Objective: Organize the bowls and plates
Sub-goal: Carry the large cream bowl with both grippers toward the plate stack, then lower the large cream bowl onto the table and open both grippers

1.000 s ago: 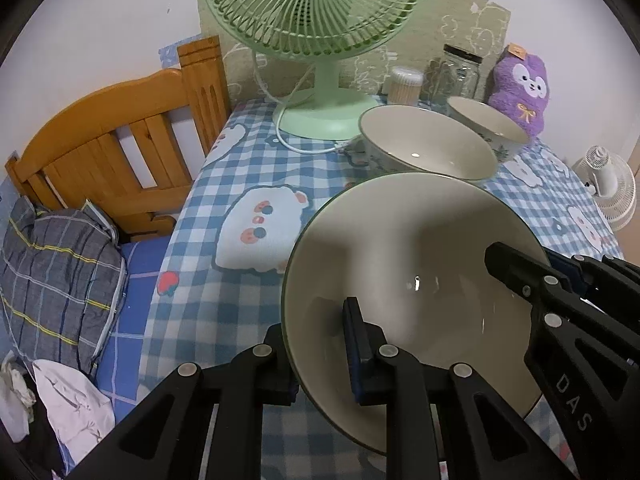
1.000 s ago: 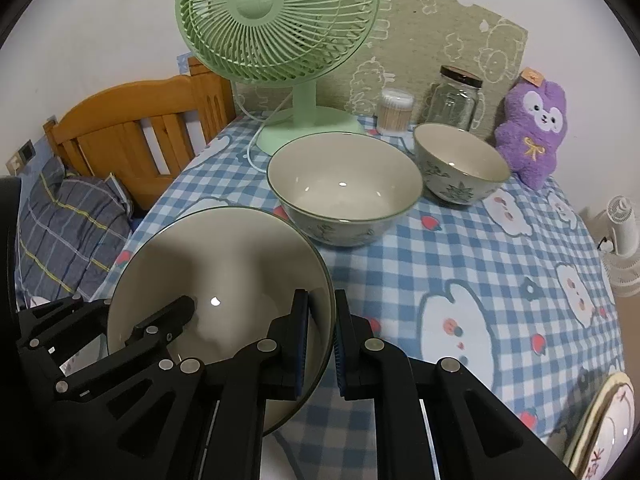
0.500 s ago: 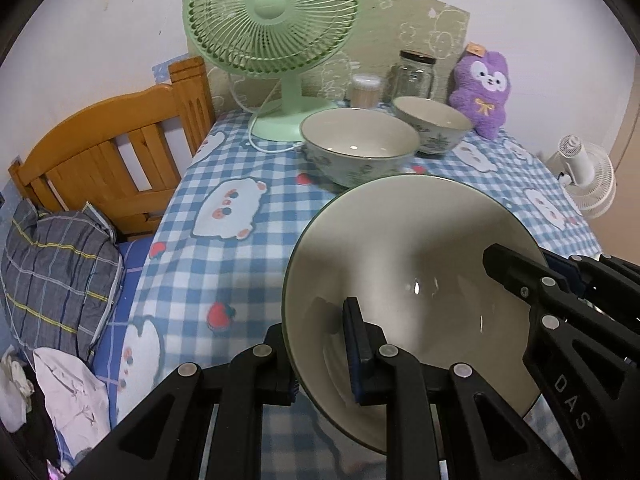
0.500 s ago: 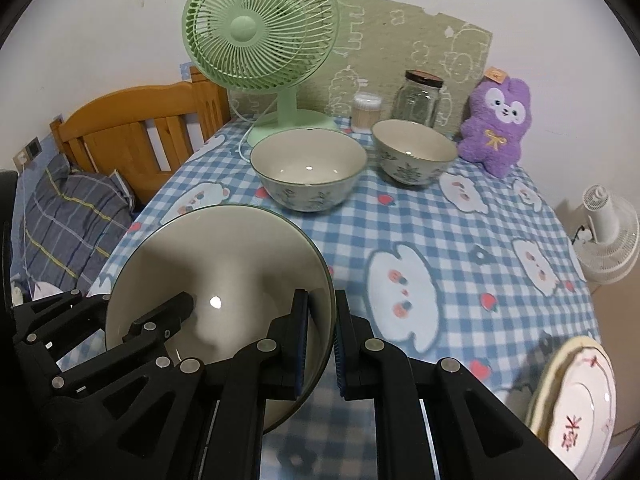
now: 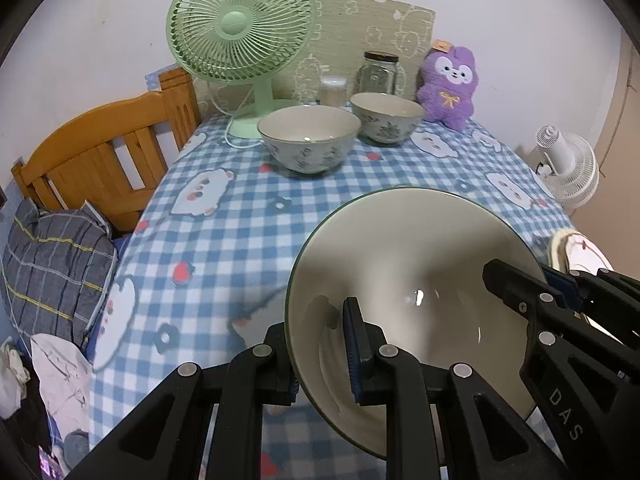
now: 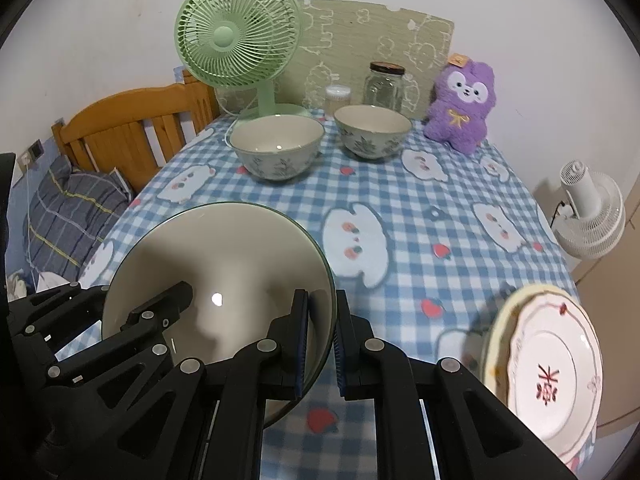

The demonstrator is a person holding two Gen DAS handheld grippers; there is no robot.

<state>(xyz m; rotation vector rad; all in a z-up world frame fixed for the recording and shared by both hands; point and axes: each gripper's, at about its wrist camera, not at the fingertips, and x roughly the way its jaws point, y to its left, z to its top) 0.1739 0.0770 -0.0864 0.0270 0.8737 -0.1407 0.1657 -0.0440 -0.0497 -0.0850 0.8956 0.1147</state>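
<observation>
Both tongs, left (image 5: 320, 356) and right (image 6: 322, 344), clamp opposite rims of one cream bowl (image 5: 404, 256) above the checked tablecloth (image 6: 420, 208).

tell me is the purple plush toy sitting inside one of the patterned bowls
No, the purple plush toy sits on the tablecloth beside the smaller patterned bowl, not inside it.

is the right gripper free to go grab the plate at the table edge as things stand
Probably not: the right gripper has its jaws clamped on the big bowl rim, as does the left gripper. The plate itself lies unobstructed.
</observation>
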